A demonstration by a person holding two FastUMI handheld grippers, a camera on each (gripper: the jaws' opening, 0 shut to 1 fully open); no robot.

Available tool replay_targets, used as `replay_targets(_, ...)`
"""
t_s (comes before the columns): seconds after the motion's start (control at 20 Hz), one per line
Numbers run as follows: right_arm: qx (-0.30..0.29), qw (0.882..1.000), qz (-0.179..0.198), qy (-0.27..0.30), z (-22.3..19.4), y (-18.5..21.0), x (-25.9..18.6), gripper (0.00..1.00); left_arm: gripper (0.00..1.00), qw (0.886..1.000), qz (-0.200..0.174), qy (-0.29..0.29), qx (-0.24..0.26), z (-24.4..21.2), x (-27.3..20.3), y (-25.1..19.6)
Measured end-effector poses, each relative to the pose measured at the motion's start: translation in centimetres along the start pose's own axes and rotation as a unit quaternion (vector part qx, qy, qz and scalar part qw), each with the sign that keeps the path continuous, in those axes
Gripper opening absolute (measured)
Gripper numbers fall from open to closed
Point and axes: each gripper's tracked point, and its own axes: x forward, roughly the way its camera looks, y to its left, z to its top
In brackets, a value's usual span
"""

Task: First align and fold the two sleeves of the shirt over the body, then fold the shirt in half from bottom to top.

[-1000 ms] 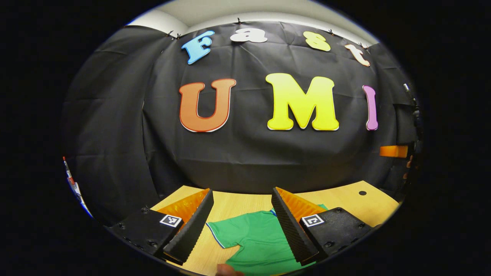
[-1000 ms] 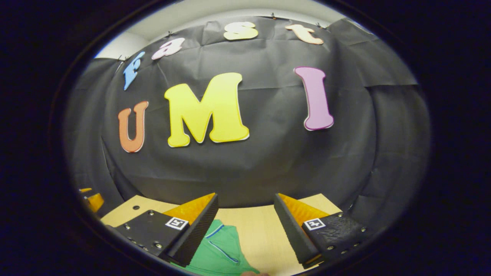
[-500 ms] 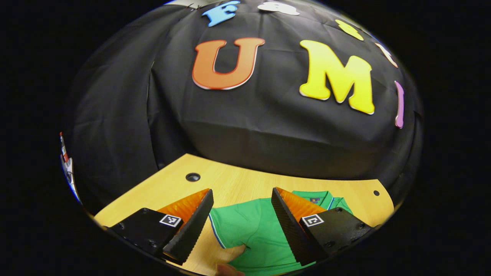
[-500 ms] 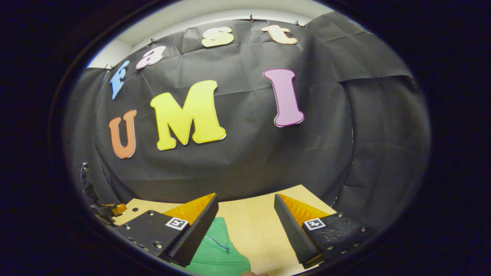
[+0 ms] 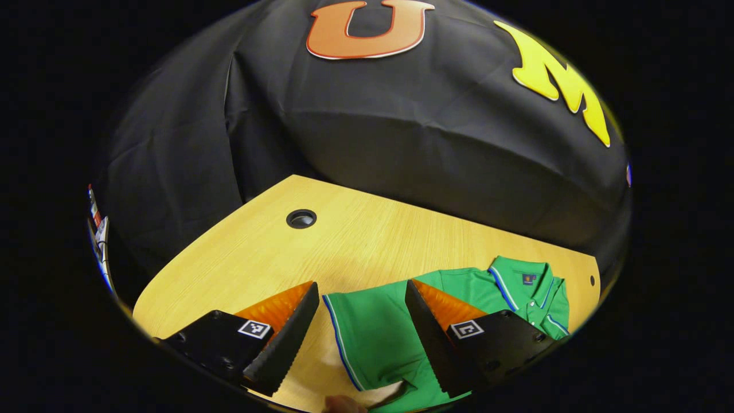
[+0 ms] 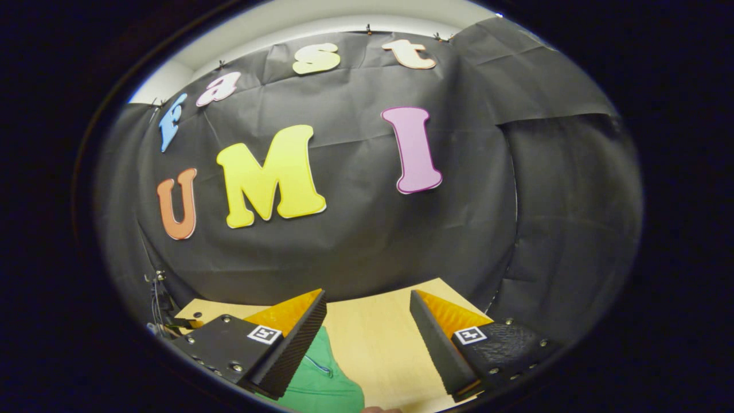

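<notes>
Green shirt (image 5: 378, 338) lies flat on the wooden bench (image 5: 355, 246), toward the near right part of it in the left gripper view. Collar (image 5: 524, 281) with blue-white trim sits at the far right end, close to the bench's right edge. One sleeve (image 5: 358, 332) is spread out to the left, its striped cuff edge running along the bare wood.

Left gripper (image 5: 361, 338) is tilted down over that sleeve, jaws spread wide. The cuff edge and most of the sleeve sit in the gap between the two fingers; the right finger overlaps the shirt body in the picture. Cannot tell whether either fingertip touches the fabric. Nothing is pinched.

In the right gripper view a small part of the shirt (image 6: 321, 384) shows at the near edge, partly behind the left finger. Right gripper (image 6: 367, 344) jaws are also spread wide, holding nothing, bare bench (image 6: 373, 338) between them. This gripper points more level, at the booth wall.

A round cable hole (image 5: 301, 218) is in the bench, far left, well apart from the shirt. A second, smaller hole (image 5: 592, 280) is near the right edge, just beside the collar.
</notes>
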Motion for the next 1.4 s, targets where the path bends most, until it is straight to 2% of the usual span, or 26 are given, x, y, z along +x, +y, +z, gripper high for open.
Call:
replay_targets(0.45,0.003,1.0,-0.006,0.018,-0.8,-0.7,-0.1,0.94,0.98,0.998,0.026,0.035,0.044,-2.1,3.3,1.0)
replay_targets(0.6,0.002,1.0,-0.002,0.019,-0.6,-0.4,0.0,0.94,0.98,0.998,0.033,0.05,0.033,-2.8,4.0,1.2)
replay_targets(0.85,0.008,1.0,-0.004,0.025,-0.9,-0.6,0.2,0.94,0.98,0.998,0.032,0.049,0.026,-2.8,4.1,1.2)
replay_targets(0.9,0.012,1.0,-0.004,0.028,-1.1,-0.6,0.3,0.94,1.0,0.998,0.033,0.052,0.024,-2.9,4.0,1.4)
replay_targets(1.0,0.02,0.999,0.0,0.035,-1.5,-0.4,0.5,0.94,0.94,0.997,0.018,0.061,0.039,-3.0,4.0,1.0)
replay_targets(1.05,0.02,0.999,0.001,0.037,-1.7,-0.3,0.5,0.94,0.66,0.997,0.01,0.065,0.045,-3.0,3.8,0.5)
replay_targets(1.15,0.017,0.999,0.003,0.039,-1.7,0.0,0.6,0.94,0.1,0.997,0.024,0.06,0.052,-2.7,3.7,0.2)
replay_targets(1.25,0.012,0.999,0.007,0.038,-1.5,0.2,0.7,0.94,0.04,0.997,0.032,0.056,0.053,-2.8,4.1,0.4)
replay_targets(1.4,0.008,0.999,0.008,0.033,-1.1,0.1,0.7,0.94,0.04,0.996,0.016,0.06,0.062,-2.8,3.9,-0.4)
